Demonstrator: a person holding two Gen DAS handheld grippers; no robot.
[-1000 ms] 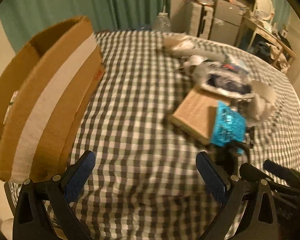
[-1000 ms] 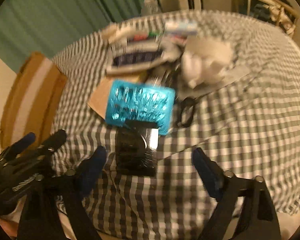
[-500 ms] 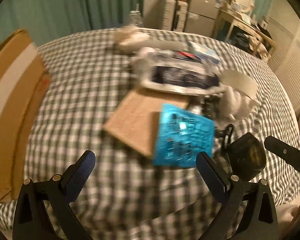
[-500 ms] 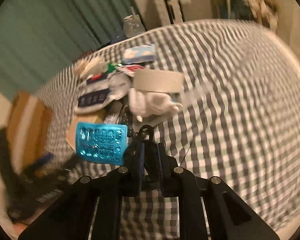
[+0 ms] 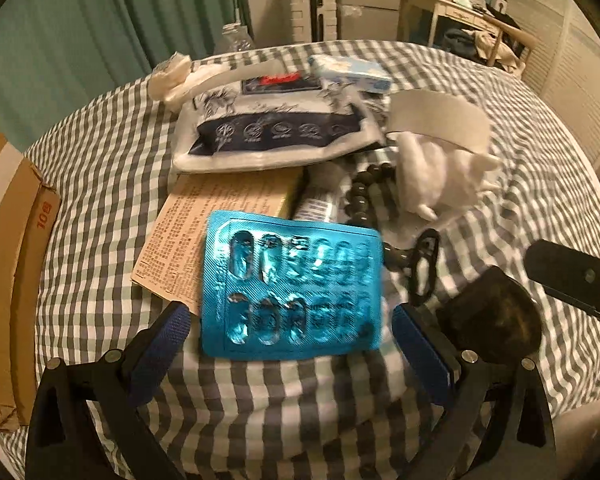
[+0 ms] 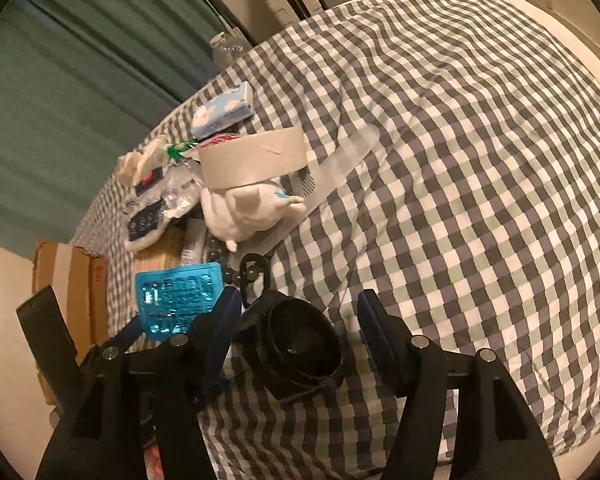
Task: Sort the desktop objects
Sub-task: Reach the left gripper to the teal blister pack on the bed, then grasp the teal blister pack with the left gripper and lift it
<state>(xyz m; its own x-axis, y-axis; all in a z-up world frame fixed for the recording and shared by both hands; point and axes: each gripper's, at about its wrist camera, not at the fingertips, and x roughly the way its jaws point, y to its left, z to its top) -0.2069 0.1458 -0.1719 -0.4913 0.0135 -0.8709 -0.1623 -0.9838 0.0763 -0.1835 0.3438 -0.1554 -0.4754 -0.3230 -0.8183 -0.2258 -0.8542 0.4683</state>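
The right gripper (image 6: 296, 312) has its jaws opening around a dark round case (image 6: 300, 344) on the checked cloth (image 6: 480, 160), the left pad close against it and the right pad apart, though in this dim view contact cannot be judged for certain. The left gripper (image 5: 288, 336) stands wide apart over a blue pill pack (image 5: 292, 284), gripping nothing, with the cardboard box (image 5: 12, 260) off to its left. The step looks like picking 1 of these 2 items; next, the jaws would need to close squarely before a carry to the box.
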